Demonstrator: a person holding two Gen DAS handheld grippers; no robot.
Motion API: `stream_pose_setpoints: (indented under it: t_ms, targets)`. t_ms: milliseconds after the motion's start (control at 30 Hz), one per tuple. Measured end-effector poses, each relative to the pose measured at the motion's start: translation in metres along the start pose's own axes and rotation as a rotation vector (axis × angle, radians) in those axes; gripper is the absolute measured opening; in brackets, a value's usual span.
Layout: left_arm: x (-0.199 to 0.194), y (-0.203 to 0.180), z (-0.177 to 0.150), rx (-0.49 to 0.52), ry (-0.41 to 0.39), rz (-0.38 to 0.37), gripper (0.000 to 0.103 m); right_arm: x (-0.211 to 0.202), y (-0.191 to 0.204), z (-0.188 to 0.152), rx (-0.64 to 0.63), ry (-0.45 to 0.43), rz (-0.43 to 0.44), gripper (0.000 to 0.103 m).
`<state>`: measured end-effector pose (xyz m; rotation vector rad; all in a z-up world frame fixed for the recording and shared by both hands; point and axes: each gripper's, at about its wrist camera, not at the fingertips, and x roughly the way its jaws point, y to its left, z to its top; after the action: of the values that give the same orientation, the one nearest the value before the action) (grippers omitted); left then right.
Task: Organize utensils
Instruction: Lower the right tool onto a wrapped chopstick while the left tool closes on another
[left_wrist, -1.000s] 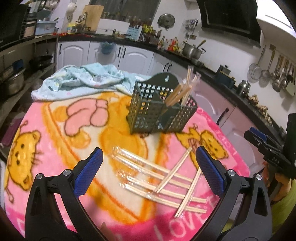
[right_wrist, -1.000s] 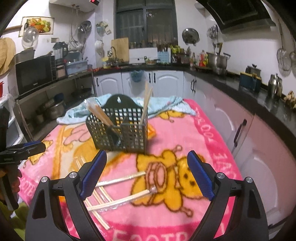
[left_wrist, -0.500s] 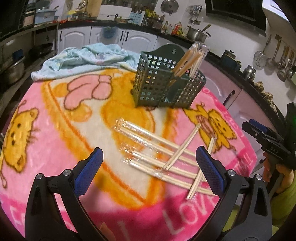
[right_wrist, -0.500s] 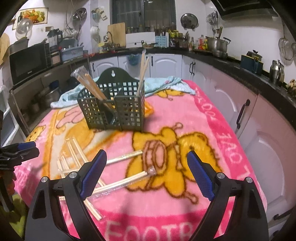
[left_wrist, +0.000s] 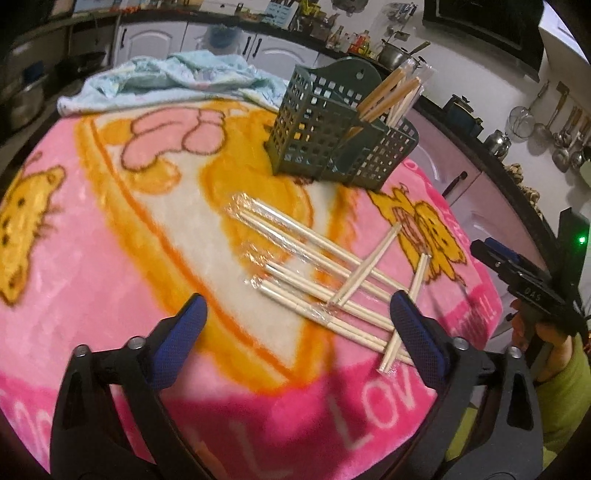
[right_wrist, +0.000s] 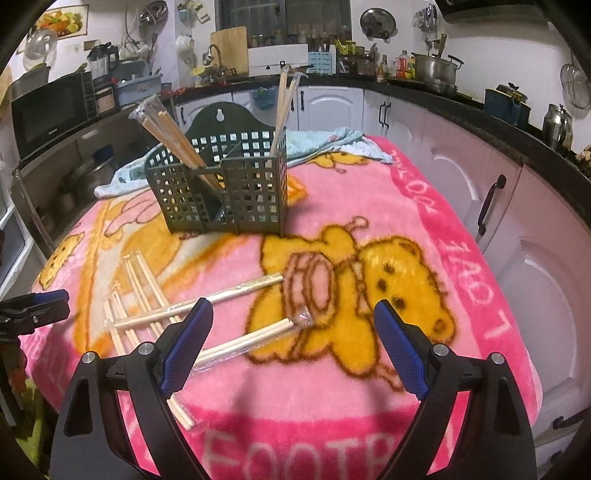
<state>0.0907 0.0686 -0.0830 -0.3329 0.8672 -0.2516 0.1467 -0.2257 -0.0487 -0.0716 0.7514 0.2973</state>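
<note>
Several wrapped pairs of wooden chopsticks (left_wrist: 317, 273) lie scattered on the pink cartoon blanket (left_wrist: 110, 258). Behind them stands a dark green perforated utensil holder (left_wrist: 332, 136) with a few chopstick pairs upright in it. My left gripper (left_wrist: 295, 314) hovers just above the near ends of the loose chopsticks; its jaws are closing and nothing is pressed between them. In the right wrist view the chopsticks (right_wrist: 240, 339) lie low and left, the holder (right_wrist: 225, 192) further back. My right gripper (right_wrist: 291, 321) hangs open over the blanket with one wrapped pair's tip between its fingers, untouched.
A crumpled light blue towel (left_wrist: 173, 81) lies at the blanket's far end. Kitchen counters with pots (right_wrist: 436, 74) and white cabinets (right_wrist: 332, 107) ring the table. The right gripper (left_wrist: 524, 284) and a person's hand show at the left view's right edge.
Both grippers have come down toward the blanket, so the chopsticks and holder look closer. The left gripper's blue pads stand slightly nearer each other than before.
</note>
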Motion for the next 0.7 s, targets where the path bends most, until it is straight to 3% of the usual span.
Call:
stream_pose_setpoints:
  t_ms: [200,467,633,700]
  targets:
    - [0.016,0.009,-0.004,-0.067,0.058,-0.045,0.053,0.007,0.002,-0.004,-0.008,0.026,0.006,0.086]
    - [0.029,0.027,0.000,-0.161,0.072,-0.068,0.051,0.023,-0.002,-0.009,0.013,0.073,0.003,0.086]
    - [0.035,0.029,0.003,-0.164,0.062,-0.065,0.042,0.033,-0.007,-0.012,0.040,0.107,0.014,0.082]
    - [0.037,0.031,0.005,-0.160,0.058,-0.055,0.033,0.038,-0.009,-0.012,0.058,0.119,0.023,0.081]
